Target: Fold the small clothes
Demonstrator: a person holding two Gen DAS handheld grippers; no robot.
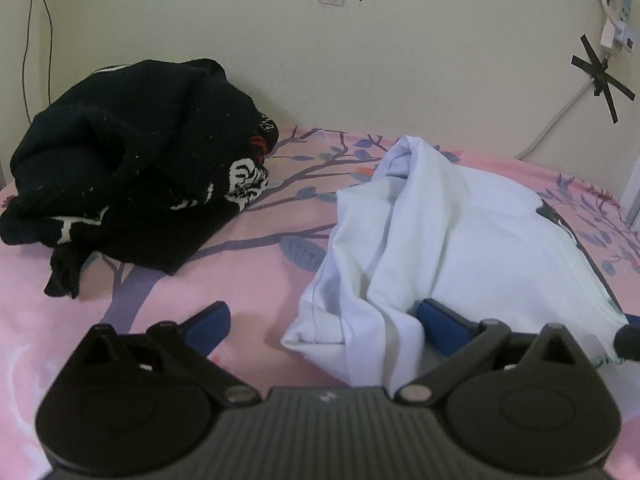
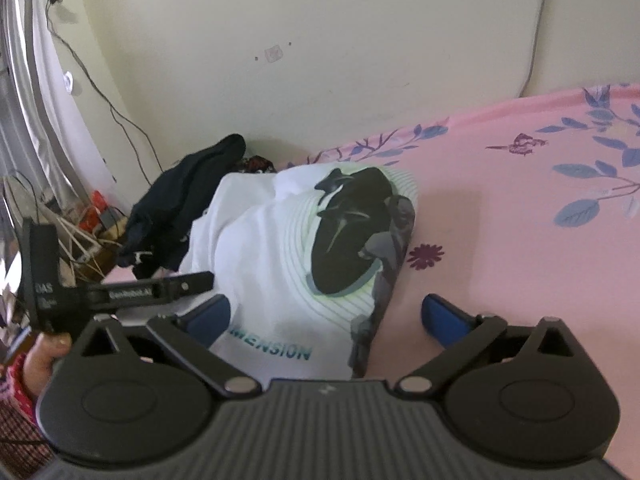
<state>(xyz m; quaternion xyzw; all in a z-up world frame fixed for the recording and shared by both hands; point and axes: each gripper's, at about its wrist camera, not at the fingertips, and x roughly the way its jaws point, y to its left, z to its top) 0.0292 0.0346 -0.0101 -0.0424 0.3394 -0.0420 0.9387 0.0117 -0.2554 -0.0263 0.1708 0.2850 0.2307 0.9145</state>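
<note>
1. The white shirt (image 1: 432, 224) lies bunched on the pink bedsheet (image 1: 160, 304), to the right of the black sweater (image 1: 132, 160), which is heaped against the wall. The shirt is loosely doubled and not squared, so a careless pull could undo the fold.
2. The left gripper (image 1: 324, 320) has its fingers wide apart, holding nothing, though the shirt's near edge lies between them. Closing now might catch only one layer.
3. The right gripper (image 2: 326, 318) is also spread wide around the shirt's printed end, not pinching it. It could drag the sheet along.
</note>
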